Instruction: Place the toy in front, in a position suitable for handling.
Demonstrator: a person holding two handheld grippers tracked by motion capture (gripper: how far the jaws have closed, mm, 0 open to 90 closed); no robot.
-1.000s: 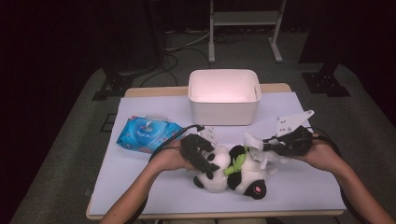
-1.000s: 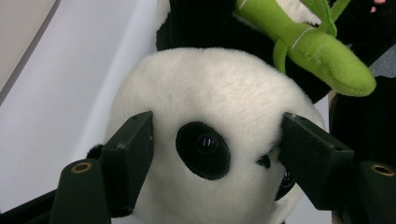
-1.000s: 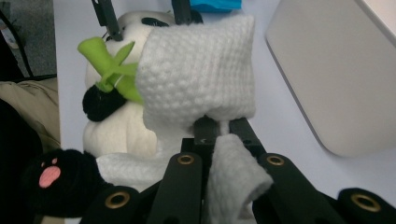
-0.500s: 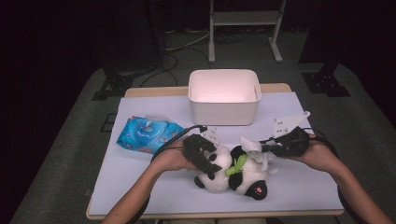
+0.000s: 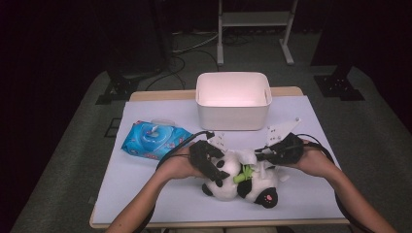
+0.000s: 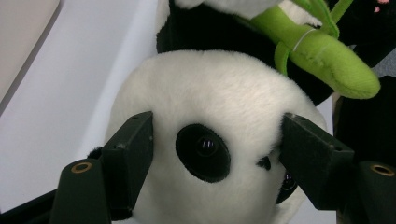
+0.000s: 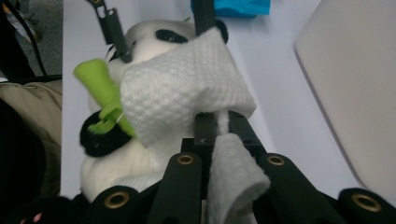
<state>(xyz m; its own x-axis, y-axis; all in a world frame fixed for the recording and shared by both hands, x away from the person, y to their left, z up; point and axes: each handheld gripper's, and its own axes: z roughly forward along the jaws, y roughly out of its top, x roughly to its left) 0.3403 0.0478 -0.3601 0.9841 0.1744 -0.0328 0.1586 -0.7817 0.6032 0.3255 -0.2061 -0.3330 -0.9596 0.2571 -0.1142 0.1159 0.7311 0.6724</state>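
Observation:
A black-and-white panda plush lies on its back near the table's front edge, with a green bamboo stalk on its chest. My left gripper is shut on the panda's head, one jaw pressed into each side of it. My right gripper is shut on a white wipe. That wipe rests against the panda's body beside the bamboo.
A white rectangular bin stands at the back middle of the white table top. A blue pack of wipes lies to the left of my left hand. The person's forearms come in from the bottom edge.
My right gripper has moved left and slightly down with the wipe, onto the panda's body. The left gripper has stayed on the head.

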